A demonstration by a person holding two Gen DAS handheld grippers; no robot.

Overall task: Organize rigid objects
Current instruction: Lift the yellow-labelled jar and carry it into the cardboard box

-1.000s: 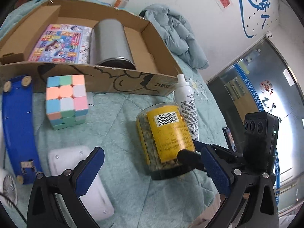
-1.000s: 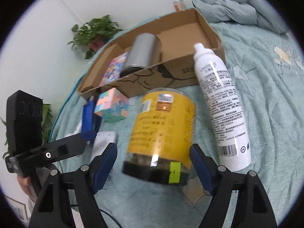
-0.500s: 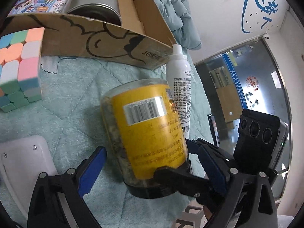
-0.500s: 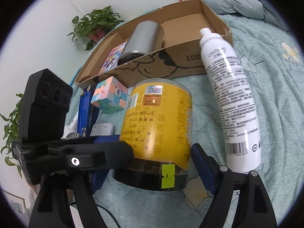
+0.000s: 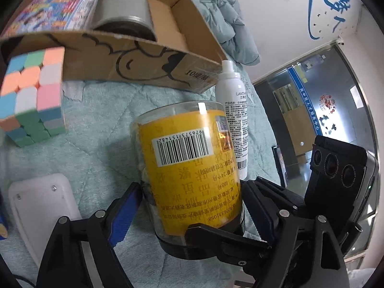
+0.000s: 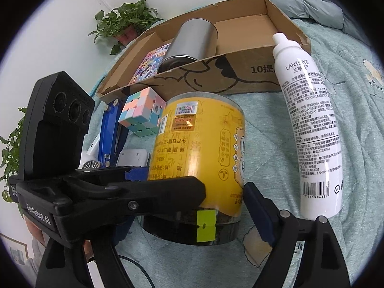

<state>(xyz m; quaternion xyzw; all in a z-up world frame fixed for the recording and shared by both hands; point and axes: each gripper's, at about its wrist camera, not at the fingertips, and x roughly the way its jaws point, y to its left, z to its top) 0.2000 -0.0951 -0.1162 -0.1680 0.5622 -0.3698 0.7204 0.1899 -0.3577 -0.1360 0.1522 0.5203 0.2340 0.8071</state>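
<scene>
A clear jar with a yellow label (image 5: 192, 168) and a black lid stands upside down on the teal blanket. It also shows in the right wrist view (image 6: 199, 148). Both grippers surround its lower part. My left gripper (image 5: 192, 206) has its blue pads against the jar's two sides. My right gripper (image 6: 192, 204) reaches around it from the other side, jaws wide, its left finger hidden behind the left gripper's arm. A cardboard box (image 5: 134, 60) behind holds a metal can (image 5: 124, 7) and a colourful book (image 5: 48, 7).
A white spray bottle (image 6: 309, 124) stands right of the jar. A pastel puzzle cube (image 5: 31, 96) sits left of it, with a white flat device (image 5: 40, 204) and a blue tool (image 6: 110, 129) nearby. A grey-blue jacket (image 5: 216, 16) lies behind the box.
My left gripper has moved in from the left and closed around the jar's lower part. My right gripper has come closer to the jar, which has stayed in place.
</scene>
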